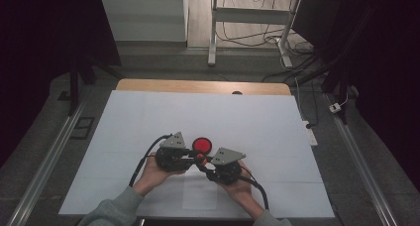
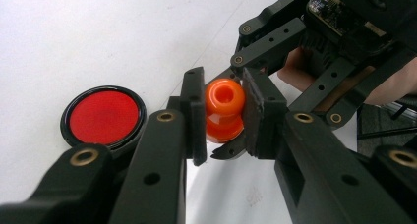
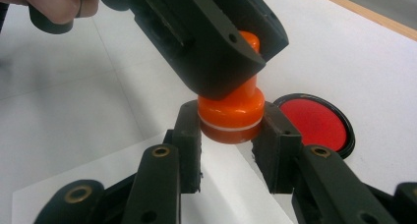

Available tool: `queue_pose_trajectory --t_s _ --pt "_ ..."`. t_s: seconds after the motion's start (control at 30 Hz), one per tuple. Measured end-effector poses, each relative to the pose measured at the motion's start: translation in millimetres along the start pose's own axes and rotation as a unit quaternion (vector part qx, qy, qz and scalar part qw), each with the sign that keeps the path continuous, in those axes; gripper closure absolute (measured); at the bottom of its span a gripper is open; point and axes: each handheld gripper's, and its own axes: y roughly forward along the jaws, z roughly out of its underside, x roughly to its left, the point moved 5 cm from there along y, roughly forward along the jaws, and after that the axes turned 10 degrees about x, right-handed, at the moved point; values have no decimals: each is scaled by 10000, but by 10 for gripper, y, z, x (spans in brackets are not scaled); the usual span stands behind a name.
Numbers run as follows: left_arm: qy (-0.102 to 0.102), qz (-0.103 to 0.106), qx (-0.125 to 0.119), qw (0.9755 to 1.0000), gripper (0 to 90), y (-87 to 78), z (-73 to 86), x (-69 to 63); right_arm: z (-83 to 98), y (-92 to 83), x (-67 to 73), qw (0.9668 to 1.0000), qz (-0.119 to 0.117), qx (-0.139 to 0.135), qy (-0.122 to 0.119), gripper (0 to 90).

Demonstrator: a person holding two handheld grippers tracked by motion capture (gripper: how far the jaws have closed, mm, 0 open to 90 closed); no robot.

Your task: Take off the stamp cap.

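An orange stamp (image 1: pixel 199 158) with a round knob is held between both grippers just above the white table. My left gripper (image 2: pixel 223 113) is shut on the stamp's knob (image 2: pixel 224 100), one pad on each side. My right gripper (image 3: pixel 231 123) is shut on the stamp's wide base (image 3: pixel 231 113); the left gripper's body covers the knob there. In the high view the left gripper (image 1: pixel 194 156) and right gripper (image 1: pixel 204 165) meet tip to tip at the stamp. A round red ink pad (image 1: pixel 202 144) with a black rim lies open on the table just behind them.
A white mat (image 1: pixel 148 122) covers the table, with a wooden edge (image 1: pixel 198 85) at the back. A small white sheet of paper (image 1: pixel 200 194) lies under the hands near the front edge. A desk frame and cables stand on the floor beyond.
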Motion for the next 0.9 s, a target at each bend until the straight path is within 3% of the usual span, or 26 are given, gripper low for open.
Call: queue_pose_trajectory --t_s 0.9 --pt "-15 -1 -33 10000 730 1 1 0 18 11 -3 9997 -100 -92 180 645"
